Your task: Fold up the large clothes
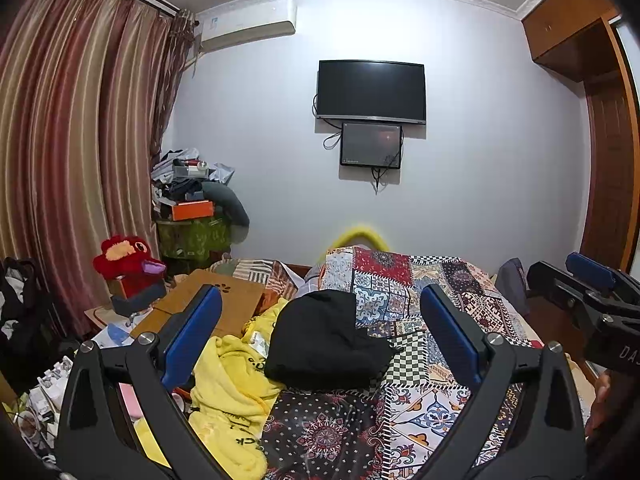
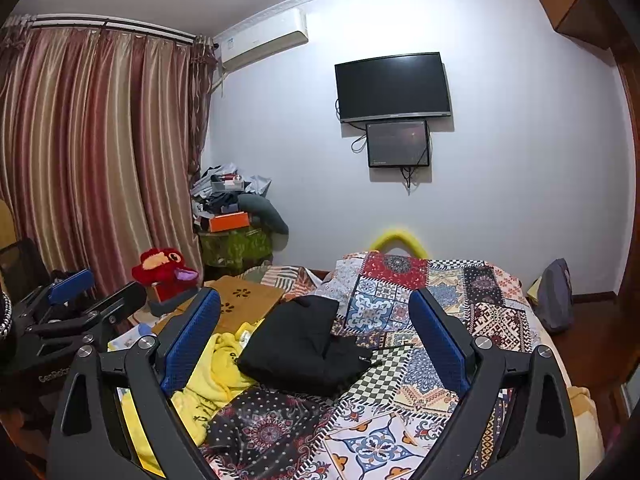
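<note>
**Two empty grippers held above a bed with a folded black garment**

A soft black garment, matte and folded into a rounded, lumpy bundle, is seen lying on a patchwork bedspread printed with floral, checkered and geometric squares. A fluffy yellow garment with black lettering is crumpled just beside it on the left, touching its edge.

The left gripper is held above the bed with its jaws spread wide and nothing between them; its fingers are black and angular, faced with flat blue ridged pads. The right gripper is likewise held wide apart and empty, with the black bundle framed between its fingers.

Further back, a flat brown cardboard sheet, a red plush toy and heavy striped curtains are visible. A dark glossy television is mounted on the pale wall.
</note>
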{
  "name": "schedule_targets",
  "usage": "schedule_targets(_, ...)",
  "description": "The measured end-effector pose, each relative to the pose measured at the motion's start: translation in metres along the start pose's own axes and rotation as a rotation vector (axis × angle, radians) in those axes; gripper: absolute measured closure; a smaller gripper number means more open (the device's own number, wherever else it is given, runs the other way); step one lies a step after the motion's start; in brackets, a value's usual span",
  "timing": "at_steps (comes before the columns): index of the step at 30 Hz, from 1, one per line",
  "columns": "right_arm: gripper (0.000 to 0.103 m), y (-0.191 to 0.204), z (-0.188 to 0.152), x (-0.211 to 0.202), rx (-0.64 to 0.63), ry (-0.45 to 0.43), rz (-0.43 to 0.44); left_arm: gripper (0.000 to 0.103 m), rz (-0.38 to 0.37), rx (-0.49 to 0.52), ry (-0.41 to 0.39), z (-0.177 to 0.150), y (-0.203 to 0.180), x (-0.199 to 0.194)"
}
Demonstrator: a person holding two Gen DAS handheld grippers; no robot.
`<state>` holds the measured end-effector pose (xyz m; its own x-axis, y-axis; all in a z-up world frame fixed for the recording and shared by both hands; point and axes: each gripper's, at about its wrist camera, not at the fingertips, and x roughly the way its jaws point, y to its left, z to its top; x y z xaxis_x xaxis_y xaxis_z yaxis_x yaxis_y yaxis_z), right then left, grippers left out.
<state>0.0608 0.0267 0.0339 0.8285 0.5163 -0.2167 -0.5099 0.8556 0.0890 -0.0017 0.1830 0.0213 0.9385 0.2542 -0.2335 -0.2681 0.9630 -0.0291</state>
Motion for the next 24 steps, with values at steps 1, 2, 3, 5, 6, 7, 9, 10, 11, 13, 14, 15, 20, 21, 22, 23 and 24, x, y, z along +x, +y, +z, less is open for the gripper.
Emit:
schedule_targets(1, 0.009, -0.0005, 0.0004, 0.0003, 0.003, 0.002, 0.000, 0.003, -0.004, -0.003, 0.002, -0.0005, 0.0004, 0.0002)
schedule_targets(2, 0.009, -0.0005, -0.0004, 0.0003, 0.005, 0.003, 0.003, 0.003, -0.008, -0.005, 0.004, -0.0019, 0.0005, 0.0001)
schedule_targets(3, 0.009, -0.0006, -0.0008, 0.0007, 0.008, 0.005, 0.005, 0.003, -0.014, -0.006, 0.006, -0.0021, 0.0009, 0.0004)
schedule_targets(5, 0.009, -0.0005, -0.0011, 0.0015, 0.008, 0.009, 0.004, 0.003, -0.027, -0.009, 0.011, -0.0022, 0.0017, 0.0015)
schedule_targets(6, 0.009, -0.0004, -0.0008, 0.0018, 0.008, 0.011, 0.003, 0.003, -0.031, -0.010, 0.013, -0.0025, 0.0016, 0.0020)
schedule_targets(7, 0.009, -0.0004, -0.0008, 0.0022, 0.008, 0.012, 0.003, 0.003, -0.035, -0.012, 0.015, -0.0031, 0.0014, 0.0027)
schedule_targets(9, 0.009, -0.0001, -0.0010, 0.0030, 0.009, 0.012, 0.003, 0.003, -0.040, -0.014, 0.017, -0.0042, 0.0009, 0.0036)
schedule_targets(10, 0.009, 0.0000, -0.0005, 0.0028, 0.010, 0.012, 0.004, 0.003, -0.039, -0.017, 0.016, -0.0042, 0.0011, 0.0036)
schedule_targets(11, 0.009, 0.0001, -0.0009, 0.0024, 0.009, 0.012, 0.004, 0.003, -0.039, -0.019, 0.016, -0.0041, 0.0010, 0.0041)
schedule_targets(13, 0.009, 0.0006, -0.0006, 0.0025, 0.009, 0.013, 0.001, 0.003, -0.046, -0.022, 0.021, -0.0040, 0.0009, 0.0050)
schedule_targets(14, 0.009, 0.0004, -0.0008, 0.0031, 0.010, 0.013, 0.000, 0.003, -0.049, -0.024, 0.024, -0.0043, 0.0013, 0.0052)
schedule_targets(15, 0.009, 0.0002, -0.0006, 0.0033, 0.011, 0.015, 0.000, 0.003, -0.050, -0.028, 0.024, -0.0042, 0.0018, 0.0052)
schedule_targets(20, 0.009, -0.0016, -0.0009, 0.0025, 0.020, 0.016, 0.003, 0.003, -0.060, -0.044, 0.031, -0.0036, 0.0040, 0.0060)
schedule_targets(21, 0.009, -0.0018, -0.0008, 0.0024, 0.021, 0.016, 0.003, 0.003, -0.064, -0.045, 0.033, -0.0036, 0.0040, 0.0061)
schedule_targets(22, 0.009, -0.0019, -0.0009, 0.0024, 0.021, 0.017, 0.004, 0.003, -0.062, -0.046, 0.033, -0.0036, 0.0037, 0.0060)
schedule_targets(23, 0.009, -0.0015, -0.0013, 0.0026, 0.021, 0.017, 0.004, 0.003, -0.058, -0.045, 0.032, -0.0040, 0.0034, 0.0056)
schedule_targets(24, 0.009, -0.0015, -0.0012, 0.0026, 0.021, 0.017, 0.003, 0.003, -0.059, -0.041, 0.032, -0.0039, 0.0026, 0.0053)
